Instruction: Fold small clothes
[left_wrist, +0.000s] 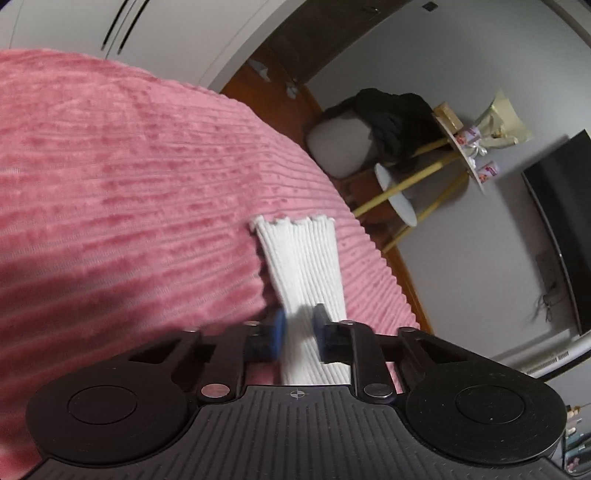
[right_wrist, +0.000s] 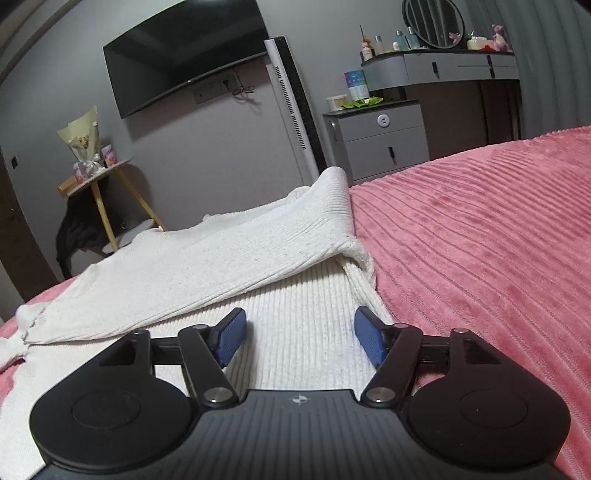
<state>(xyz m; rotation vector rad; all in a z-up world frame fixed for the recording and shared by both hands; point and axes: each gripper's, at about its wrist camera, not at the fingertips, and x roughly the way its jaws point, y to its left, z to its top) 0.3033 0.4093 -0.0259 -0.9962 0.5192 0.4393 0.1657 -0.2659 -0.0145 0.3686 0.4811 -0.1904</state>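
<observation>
A white ribbed sleeve (left_wrist: 299, 254) with a scalloped cuff lies stretched across the pink ribbed bedspread (left_wrist: 129, 184). My left gripper (left_wrist: 300, 324) is shut on the sleeve, and the fabric bunches narrow between its blue pads. In the right wrist view the white sweater (right_wrist: 295, 306) lies flat on the bedspread (right_wrist: 480, 240), one sleeve (right_wrist: 221, 258) folded diagonally across its body. My right gripper (right_wrist: 301, 339) is open low over the sweater's body. Its blue pads stand wide apart and grip nothing.
The bed's edge runs just beyond the sweater. Past it stand a small round side table (right_wrist: 99, 173) with a bouquet, a wall television (right_wrist: 184, 62), a white tower appliance (right_wrist: 291, 103) and a grey drawer unit (right_wrist: 380, 140). A chair with dark clothing (left_wrist: 388, 125) stands near the door.
</observation>
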